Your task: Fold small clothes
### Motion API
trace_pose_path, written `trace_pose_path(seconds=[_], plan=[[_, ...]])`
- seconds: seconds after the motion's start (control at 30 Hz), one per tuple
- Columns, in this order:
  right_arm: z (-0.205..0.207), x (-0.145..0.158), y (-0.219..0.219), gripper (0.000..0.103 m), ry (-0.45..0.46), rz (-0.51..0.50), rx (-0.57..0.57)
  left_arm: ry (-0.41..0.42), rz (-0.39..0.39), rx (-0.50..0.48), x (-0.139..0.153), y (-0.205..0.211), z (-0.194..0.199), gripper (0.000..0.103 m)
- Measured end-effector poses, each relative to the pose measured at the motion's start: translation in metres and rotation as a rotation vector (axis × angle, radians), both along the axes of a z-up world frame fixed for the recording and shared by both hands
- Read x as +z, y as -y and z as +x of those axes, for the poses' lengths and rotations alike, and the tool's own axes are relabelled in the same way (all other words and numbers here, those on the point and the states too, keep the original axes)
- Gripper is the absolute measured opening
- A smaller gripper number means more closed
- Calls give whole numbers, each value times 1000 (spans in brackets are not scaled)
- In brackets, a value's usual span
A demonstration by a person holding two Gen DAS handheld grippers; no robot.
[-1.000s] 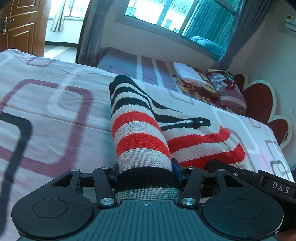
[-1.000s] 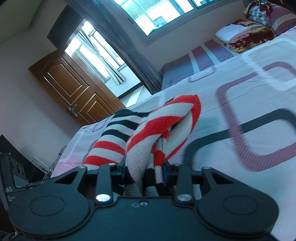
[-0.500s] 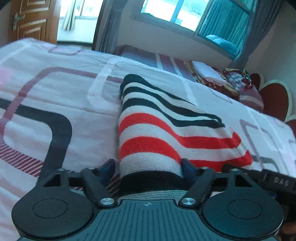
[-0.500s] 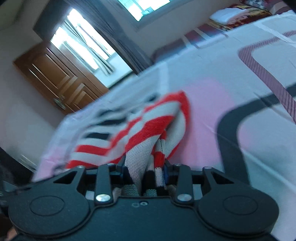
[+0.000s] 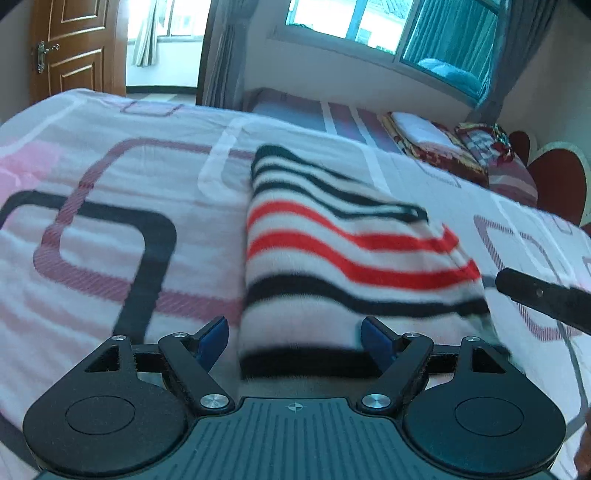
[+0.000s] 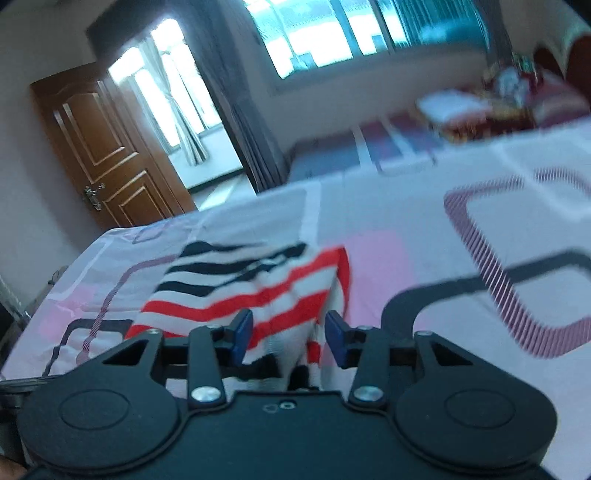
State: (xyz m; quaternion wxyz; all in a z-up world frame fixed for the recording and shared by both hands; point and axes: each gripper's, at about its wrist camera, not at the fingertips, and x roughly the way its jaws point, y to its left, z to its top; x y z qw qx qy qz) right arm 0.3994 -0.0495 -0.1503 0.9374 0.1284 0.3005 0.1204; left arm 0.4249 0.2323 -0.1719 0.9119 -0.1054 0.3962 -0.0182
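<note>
Bedroom light falls on a bed [image 5: 110, 221] whose pink-and-white sheet, printed with rounded black and maroon squares, fills most of both views. On it lies the sweater [image 5: 332, 251], striped black, white and red, folded into a rough rectangle. In the left wrist view its left edge runs straight away from the camera, its far black-striped edge ends well short of the bed's far side, and its near hem lies between the jaws. The right wrist view shows its right corner bunched, with loose layers showing at the fold [image 6: 332, 280].

The left gripper [image 5: 293, 338] is spread wide, blue pads [image 5: 212, 338] standing apart from the knit on either side, holding nothing. The right gripper [image 6: 290, 334] has its jaws parted too, the sweater's corner lying loosely between them; whether the pads touch the fabric is lost in the blur. A black part of the right gripper shows at the sweater's right edge in the left view.

Bare sheet stretches left of the sweater and also to its right and beyond it. At the bed's far end sit folded blankets [image 5: 436, 144] beside a red heart-shaped headboard [image 5: 554, 184]. Behind are a window [image 5: 369, 22] with curtains and a wooden door [image 6: 107, 155].
</note>
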Motion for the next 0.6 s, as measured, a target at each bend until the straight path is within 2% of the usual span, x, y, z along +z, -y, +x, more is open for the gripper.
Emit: trace_pose_path(seconds=[0.17, 0.2, 0.27, 0.33, 0.47, 0.53, 0.6], plan=[[-31, -5, -33, 32, 24, -130, 88, -9, 18, -15, -14, 6, -6, 80], [-32, -9, -37, 29, 7, -156, 92, -14, 16, -12, -14, 6, -5, 86], [-28, -26, -40, 28, -47, -206, 55, -19, 34, -7, -15, 6, -3, 90], [-23, -36, -32, 30, -73, -171, 25, -24, 44, -8, -12, 6, -5, 90], [-31, -24, -31, 32, -79, -107, -1, -20, 60, -20, -2, 7, -16, 90], [-41, -18, -35, 32, -47, -125, 0, -28, 67, -26, -4, 8, -20, 90], [-43, -26, -39, 31, -87, -170, -6, -57, 51, -20, -11, 8, -26, 90]])
